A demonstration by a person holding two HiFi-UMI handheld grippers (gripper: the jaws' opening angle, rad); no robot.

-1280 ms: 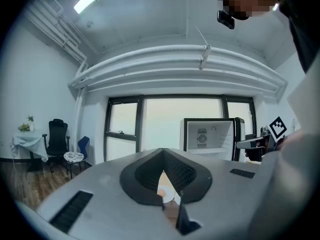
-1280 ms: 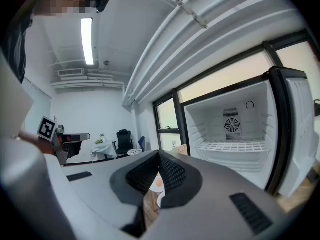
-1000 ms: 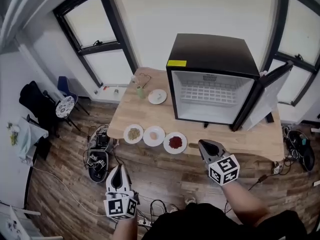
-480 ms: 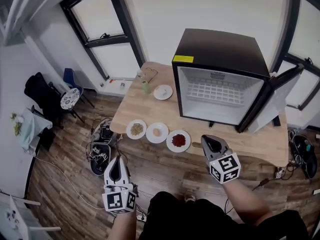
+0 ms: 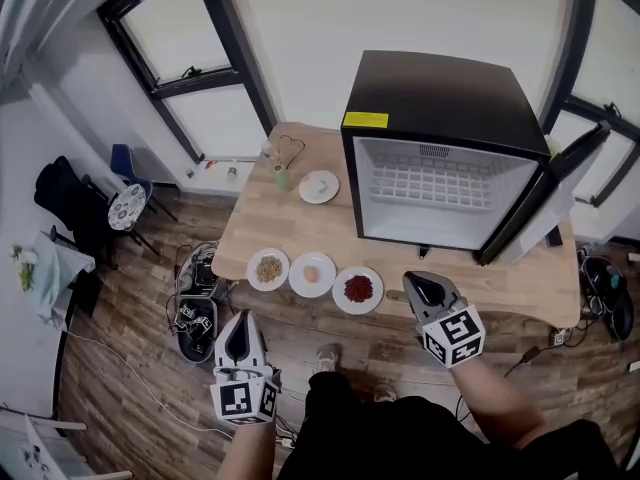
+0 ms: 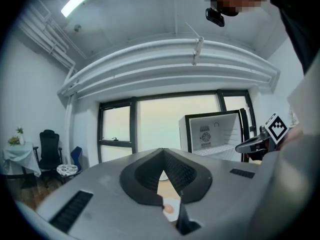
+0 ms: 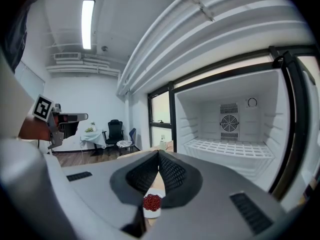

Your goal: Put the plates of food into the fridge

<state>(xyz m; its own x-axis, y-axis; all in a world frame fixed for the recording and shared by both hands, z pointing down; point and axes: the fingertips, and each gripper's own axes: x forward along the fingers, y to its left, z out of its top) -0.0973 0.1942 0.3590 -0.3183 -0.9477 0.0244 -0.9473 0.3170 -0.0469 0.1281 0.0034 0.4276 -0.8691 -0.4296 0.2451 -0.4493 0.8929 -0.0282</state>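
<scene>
Three white plates sit in a row near the wooden table's front edge: greenish food point(image 5: 267, 268), a pale orange piece point(image 5: 311, 274) and red food point(image 5: 357, 289). A fourth plate point(image 5: 319, 186) lies further back, left of the black mini fridge point(image 5: 445, 98), whose door point(image 5: 555, 193) hangs open on the right. My left gripper point(image 5: 240, 320) hovers off the table's front, shut and empty; it faces the orange-piece plate point(image 6: 170, 209). My right gripper point(image 5: 412, 281) is shut and empty just right of the red plate point(image 7: 152, 203), with the empty fridge shelf point(image 7: 230, 146) beyond.
A small green bottle point(image 5: 283, 179) and a cable stand at the table's back left corner. Cables and black gear point(image 5: 195, 318) lie on the wood floor left of the table. A chair point(image 5: 128, 206) and windows are at the far left.
My left gripper has moved closer to the table's front edge. The right gripper has hardly shifted beside the red plate. Both stay shut.
</scene>
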